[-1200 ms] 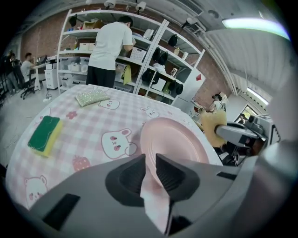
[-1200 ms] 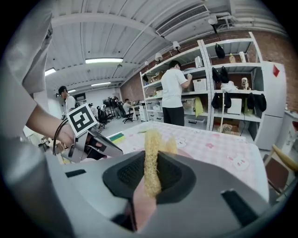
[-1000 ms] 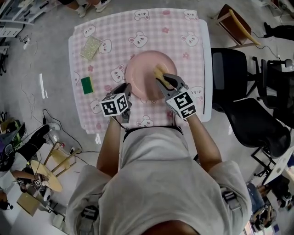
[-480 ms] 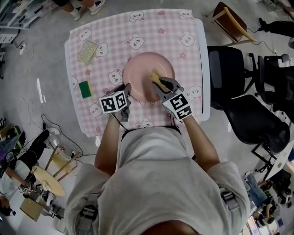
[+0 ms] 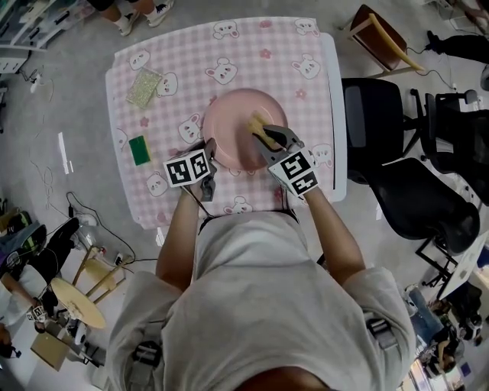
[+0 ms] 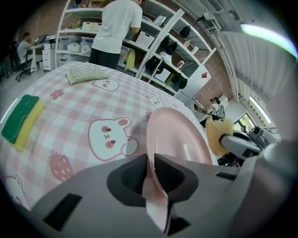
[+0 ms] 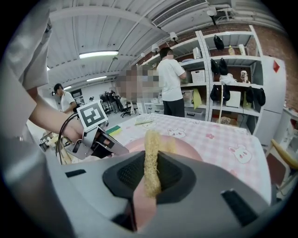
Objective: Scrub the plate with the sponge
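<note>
Plate (image 5: 238,121): near rim lost between the jaws of my left gripper (image 5: 208,149), centre of the head view.
Sponge (image 5: 258,122): mostly covered by my right gripper (image 5: 269,137); only the far end shows.
Table (image 5: 153,200): my arms hide the near edge at bottom centre.
Shoes (image 5: 141,14): upper left; the top edge cuts off the person.
Shelf goods (image 6: 170,44): too small to tell.

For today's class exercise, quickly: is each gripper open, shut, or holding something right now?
The left gripper is shut on the rim of the pink plate.
The right gripper is shut on the yellow sponge.
</note>
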A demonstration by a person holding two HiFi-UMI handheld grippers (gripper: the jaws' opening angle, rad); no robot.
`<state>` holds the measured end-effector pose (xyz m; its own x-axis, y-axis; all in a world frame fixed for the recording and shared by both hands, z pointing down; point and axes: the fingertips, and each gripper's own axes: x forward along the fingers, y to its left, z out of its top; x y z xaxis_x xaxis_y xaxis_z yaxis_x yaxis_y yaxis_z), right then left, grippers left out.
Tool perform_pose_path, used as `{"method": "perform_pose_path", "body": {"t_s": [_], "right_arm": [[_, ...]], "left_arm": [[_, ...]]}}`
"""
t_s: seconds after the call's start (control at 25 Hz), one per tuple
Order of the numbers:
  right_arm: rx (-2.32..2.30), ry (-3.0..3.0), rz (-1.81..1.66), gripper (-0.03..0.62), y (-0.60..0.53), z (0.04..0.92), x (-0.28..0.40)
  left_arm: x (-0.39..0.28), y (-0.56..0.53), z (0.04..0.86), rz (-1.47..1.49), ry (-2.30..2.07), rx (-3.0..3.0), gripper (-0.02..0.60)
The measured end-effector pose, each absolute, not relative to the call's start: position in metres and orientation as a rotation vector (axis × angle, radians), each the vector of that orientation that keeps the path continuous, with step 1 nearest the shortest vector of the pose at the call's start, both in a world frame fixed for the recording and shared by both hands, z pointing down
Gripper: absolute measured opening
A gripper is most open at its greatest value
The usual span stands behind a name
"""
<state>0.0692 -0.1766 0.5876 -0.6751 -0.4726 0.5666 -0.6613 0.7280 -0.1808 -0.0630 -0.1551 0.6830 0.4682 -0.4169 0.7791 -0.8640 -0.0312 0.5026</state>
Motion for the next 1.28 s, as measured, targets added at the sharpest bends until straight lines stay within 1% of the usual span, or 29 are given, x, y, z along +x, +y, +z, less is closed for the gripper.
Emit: {"method": "perform_pose_path", "body": {"t_s": [0.16,0.36,0.56,0.8,1.28], "right_arm": [[0.787,-2.431,0.416,0.066,-0.193,0.587,0.063],[0.636,-2.374,0.247,0.066,-0.217,0.594,0.048],[0.435,-2.311,0.13,0.066,-0.221,0.62,0.022],[0.336,-2.274,0.202,0.067,-0.223,0.647,-0.002],[0.135,-2.231,0.11,0.067,-0.189,0.662,-0.029]], "left_arm": [[-0.063,-0.166,0.675,0.374,-1.136,1.609,0.037],[-0.067,-0.17,0.667,0.479,-1.15,1.684,0.029],[-0.069,-0.173,0.664,0.493,-1.169,1.692,0.028],[-0.069,-0.177,0.662,0.492,-1.188,1.711,0.028],[-0.073,-0.174,0.663,0.456,-1.201,1.662,0.028]]}}
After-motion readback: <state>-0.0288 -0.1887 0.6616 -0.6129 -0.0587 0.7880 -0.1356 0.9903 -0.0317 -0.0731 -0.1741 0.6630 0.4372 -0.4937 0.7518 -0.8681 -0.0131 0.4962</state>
